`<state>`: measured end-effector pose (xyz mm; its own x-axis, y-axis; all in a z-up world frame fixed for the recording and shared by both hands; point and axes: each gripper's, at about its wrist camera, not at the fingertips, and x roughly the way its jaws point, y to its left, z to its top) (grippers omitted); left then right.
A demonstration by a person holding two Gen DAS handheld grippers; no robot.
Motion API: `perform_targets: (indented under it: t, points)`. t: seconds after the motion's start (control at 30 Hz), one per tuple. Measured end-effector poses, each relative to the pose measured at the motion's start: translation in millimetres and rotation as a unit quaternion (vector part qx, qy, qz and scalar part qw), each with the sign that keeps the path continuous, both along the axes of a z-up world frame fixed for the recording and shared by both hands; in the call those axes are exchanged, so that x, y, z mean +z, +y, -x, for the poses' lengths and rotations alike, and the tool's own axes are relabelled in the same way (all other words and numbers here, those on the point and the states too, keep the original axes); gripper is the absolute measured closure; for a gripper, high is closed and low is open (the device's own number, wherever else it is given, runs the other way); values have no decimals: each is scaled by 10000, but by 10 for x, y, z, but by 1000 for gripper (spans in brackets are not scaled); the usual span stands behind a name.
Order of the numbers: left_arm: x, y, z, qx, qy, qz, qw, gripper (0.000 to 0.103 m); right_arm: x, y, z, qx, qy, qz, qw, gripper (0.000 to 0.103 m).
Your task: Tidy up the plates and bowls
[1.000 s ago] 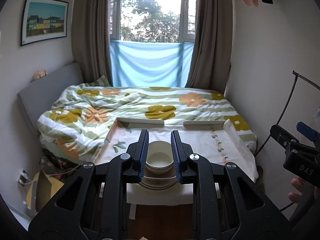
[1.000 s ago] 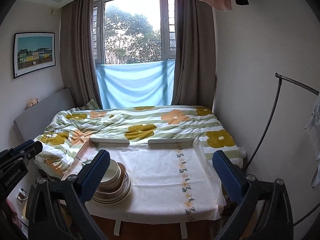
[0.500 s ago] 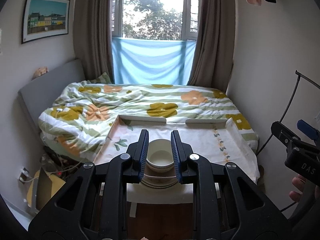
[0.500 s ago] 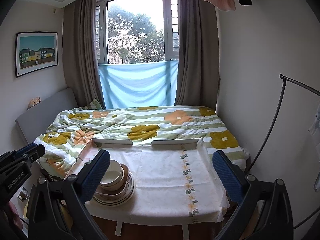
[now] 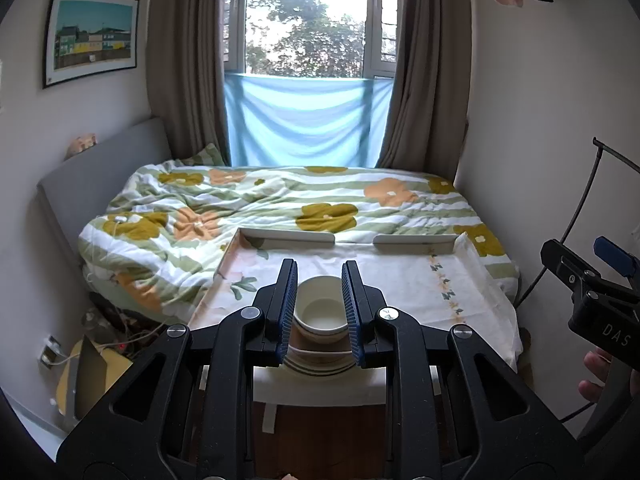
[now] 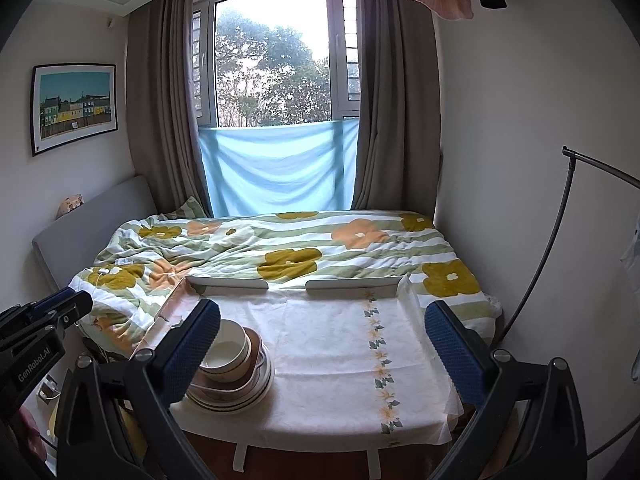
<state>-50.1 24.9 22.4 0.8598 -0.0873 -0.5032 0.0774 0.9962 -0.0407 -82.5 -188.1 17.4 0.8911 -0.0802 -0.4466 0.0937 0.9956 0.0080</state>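
Observation:
A stack of dishes sits at the near left of a cloth-covered tray table (image 6: 352, 360). A white bowl (image 5: 322, 314) is on top, over a brown bowl (image 6: 256, 344) and striped plates (image 6: 236, 398). My left gripper (image 5: 320, 320) hangs in front of the stack, short of it, jaws partly open with nothing between them; the bowl shows through the gap. My right gripper (image 6: 320, 352) is wide open and empty, held back from the table, the stack (image 6: 230, 368) behind its left finger.
The table (image 5: 400, 280) has raised back rails (image 6: 296, 282) and stands against a bed with a floral quilt (image 6: 280, 248). A metal rack pole (image 6: 552, 240) curves at the right. A wall socket with cables (image 5: 50, 354) and a yellow item lie on the floor at left.
Both grippers have drifted slightly down and closer to the table; the stack looks a little nearer. Jaw openings are unchanged. No dish has moved.

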Motion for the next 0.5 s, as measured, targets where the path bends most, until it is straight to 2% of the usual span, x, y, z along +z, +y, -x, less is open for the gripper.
perform_targets:
  t: [0.5]
  points:
    - [4, 86, 17, 91, -38, 85, 9999, 83, -1, 45, -7, -5, -18, -8, 10000, 1]
